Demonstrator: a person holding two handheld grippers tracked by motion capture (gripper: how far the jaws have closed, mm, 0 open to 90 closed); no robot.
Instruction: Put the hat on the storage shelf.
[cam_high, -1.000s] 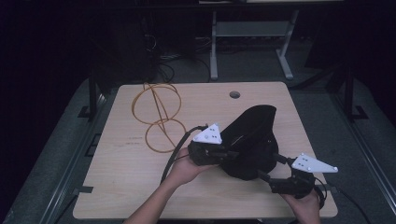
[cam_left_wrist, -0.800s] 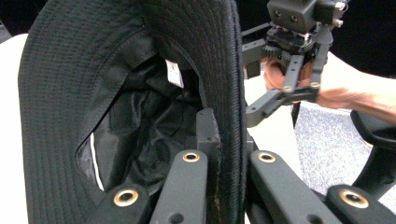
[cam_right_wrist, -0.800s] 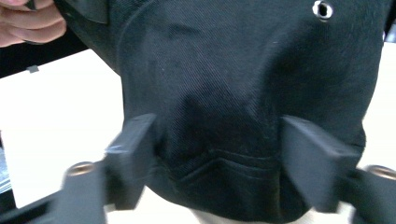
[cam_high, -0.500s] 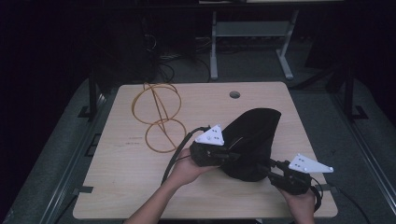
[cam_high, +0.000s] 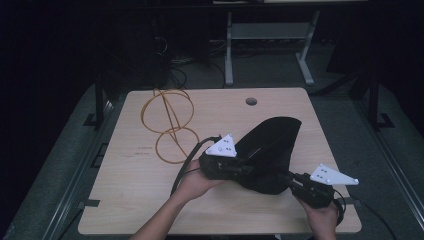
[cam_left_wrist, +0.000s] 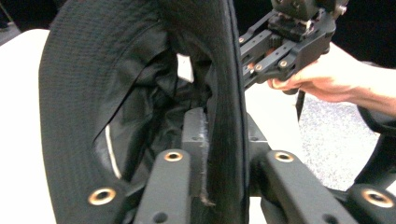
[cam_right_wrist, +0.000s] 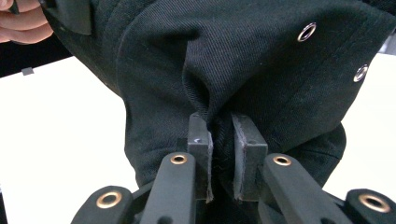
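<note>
Hat (cam_high: 270, 150) brim between both grippers, mid-table (cam_high: 130, 200).

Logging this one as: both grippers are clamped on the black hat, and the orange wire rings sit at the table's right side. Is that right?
One detail is off. The orange wire rings lie on the table's left side, not the right, as the high view shows. The rest holds: the left gripper and right gripper are each clamped on the black hat.

A black fabric hat (cam_high: 270, 150) stood lifted above the wooden table (cam_high: 125, 200), its brim upright and crown slumped open (metal eyelets dotted its side), pinched at opposite edges by the left gripper (cam_high: 239, 169) and right gripper (cam_high: 291, 179).
</note>
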